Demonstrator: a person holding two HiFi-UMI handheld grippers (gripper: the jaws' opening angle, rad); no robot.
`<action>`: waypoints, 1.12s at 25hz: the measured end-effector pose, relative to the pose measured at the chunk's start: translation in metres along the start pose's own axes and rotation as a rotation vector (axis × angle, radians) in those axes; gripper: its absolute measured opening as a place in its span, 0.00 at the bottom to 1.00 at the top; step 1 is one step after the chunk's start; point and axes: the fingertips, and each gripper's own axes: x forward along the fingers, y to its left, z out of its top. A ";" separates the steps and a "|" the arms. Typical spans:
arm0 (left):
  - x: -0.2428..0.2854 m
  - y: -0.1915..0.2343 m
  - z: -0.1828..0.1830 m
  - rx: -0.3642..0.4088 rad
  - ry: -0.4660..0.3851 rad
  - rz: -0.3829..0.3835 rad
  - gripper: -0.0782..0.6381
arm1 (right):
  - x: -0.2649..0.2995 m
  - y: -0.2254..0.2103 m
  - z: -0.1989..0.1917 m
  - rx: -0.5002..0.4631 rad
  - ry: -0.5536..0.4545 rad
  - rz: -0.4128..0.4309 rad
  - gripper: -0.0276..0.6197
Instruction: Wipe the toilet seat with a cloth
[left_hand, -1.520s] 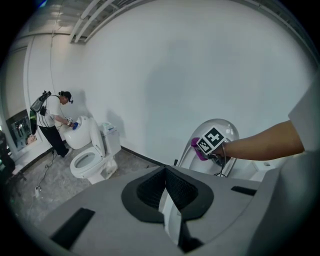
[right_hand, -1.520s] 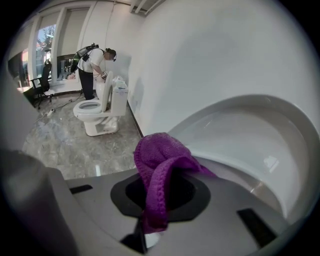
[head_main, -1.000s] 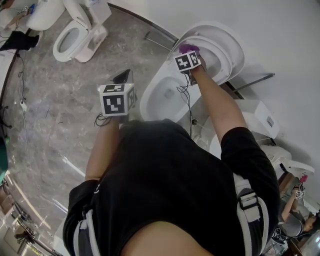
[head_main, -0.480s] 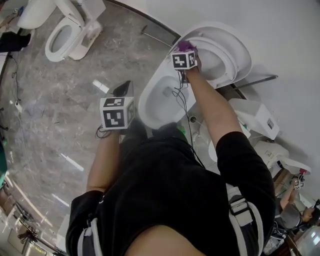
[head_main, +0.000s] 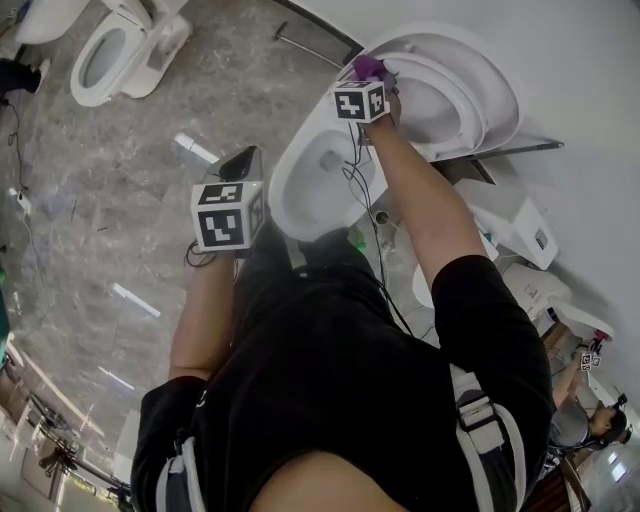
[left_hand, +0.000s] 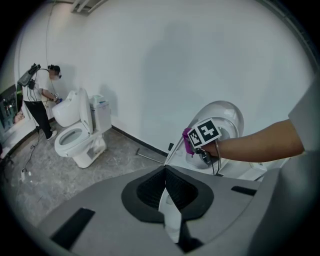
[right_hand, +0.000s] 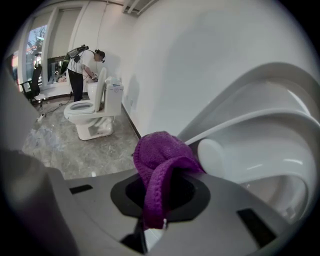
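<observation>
The white toilet stands with its seat and lid raised against the wall. My right gripper is shut on a purple cloth, which sits at the left edge of the raised seat. In the right gripper view the bunched cloth hides the right gripper's jaw tips, and the seat curves close on the right. My left gripper hangs shut and empty over the floor, left of the bowl. In its own view the left gripper faces the cloth.
Another toilet stands at the far left, where a person works. White cistern boxes sit right of the bowl, and a metal bar lies on the grey stone floor. Cables hang from the right gripper.
Both grippers have sunk lower. The right one has stayed with the cloth at the raised seat's left edge. My head has come closer over the toilet.
</observation>
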 end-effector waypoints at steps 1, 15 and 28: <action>0.001 0.001 -0.001 0.001 0.002 0.001 0.12 | 0.002 0.002 -0.001 -0.009 -0.001 0.000 0.13; 0.023 0.013 -0.031 0.013 0.069 0.024 0.12 | 0.056 0.048 -0.049 -0.108 0.079 0.081 0.13; 0.036 0.021 -0.054 0.033 0.098 0.018 0.12 | 0.060 0.072 -0.078 -0.061 0.062 0.130 0.13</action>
